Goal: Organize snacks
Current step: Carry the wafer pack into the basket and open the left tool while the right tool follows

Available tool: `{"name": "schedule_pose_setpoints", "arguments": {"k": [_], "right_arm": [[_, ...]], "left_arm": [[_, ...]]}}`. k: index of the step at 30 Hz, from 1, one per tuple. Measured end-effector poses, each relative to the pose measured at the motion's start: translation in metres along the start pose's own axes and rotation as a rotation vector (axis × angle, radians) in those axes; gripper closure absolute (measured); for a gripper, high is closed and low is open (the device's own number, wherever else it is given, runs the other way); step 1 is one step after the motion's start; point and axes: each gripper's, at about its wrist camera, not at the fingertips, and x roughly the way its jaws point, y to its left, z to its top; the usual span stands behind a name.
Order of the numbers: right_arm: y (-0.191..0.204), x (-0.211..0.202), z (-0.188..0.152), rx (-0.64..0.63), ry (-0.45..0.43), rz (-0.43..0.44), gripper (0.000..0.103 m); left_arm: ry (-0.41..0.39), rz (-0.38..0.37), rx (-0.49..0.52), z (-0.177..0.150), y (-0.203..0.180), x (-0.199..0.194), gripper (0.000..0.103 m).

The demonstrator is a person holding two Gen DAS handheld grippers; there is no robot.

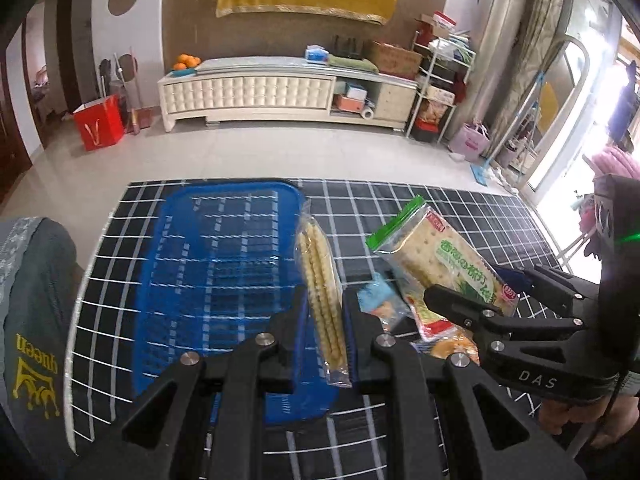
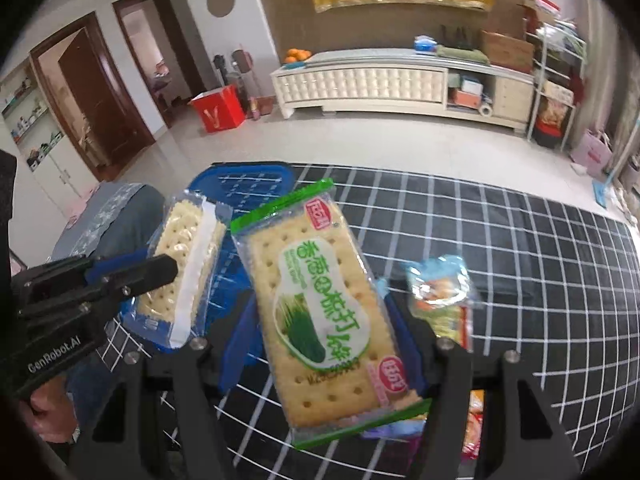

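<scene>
My left gripper (image 1: 325,312) is shut on a slim clear pack of pale crackers (image 1: 320,264), seen edge-on and held above the right rim of the blue slatted basket (image 1: 224,280). In the right wrist view the same pack (image 2: 188,264) shows a white strip, pinched by the left gripper (image 2: 160,276) over the basket (image 2: 248,180). My right gripper (image 2: 324,320) is shut across the width of a green-edged soda cracker pack (image 2: 316,264), lifted off the table. From the left wrist view that pack (image 1: 440,264) hangs tilted in the right gripper (image 1: 468,286), to the right of the basket.
A black cloth with a white grid (image 2: 520,264) covers the table. Loose snack packets lie on it: a blue and orange one (image 2: 440,292), others (image 1: 448,344) under the grippers. A grey cushion (image 1: 36,340) printed "queen" sits at the left edge. Tiled floor lies beyond.
</scene>
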Motion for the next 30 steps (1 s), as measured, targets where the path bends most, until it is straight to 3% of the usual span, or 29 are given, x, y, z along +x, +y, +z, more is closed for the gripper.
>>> {"name": "schedule_pose_setpoints", "arguments": {"k": [13,21,23,24,25,30], "right_arm": [[0.062,0.056,0.034,-0.056,0.047,0.03,0.035],[0.055,0.08,0.049,-0.047,0.067,0.001,0.035],[0.056,0.082,0.049,-0.043,0.066,-0.006,0.035],[0.054,0.083,0.049,-0.039,0.069,-0.009,0.035],[0.053,0.083,0.047,-0.039,0.071,-0.009,0.035],[0.053,0.075,0.043,-0.052,0.072,-0.021,0.035]], "left_arm": [[0.045,0.036,0.001,0.018,0.07,0.029,0.088],[0.075,0.071,0.009,0.03,0.089,0.069,0.087],[0.079,0.117,0.014,0.032,0.097,0.08,0.071],[0.078,0.13,0.012,0.032,0.1,0.083,0.056],[0.083,0.14,0.005,0.032,0.103,0.084,0.049],[0.073,0.144,-0.011,0.028,0.107,0.073,0.049]]}}
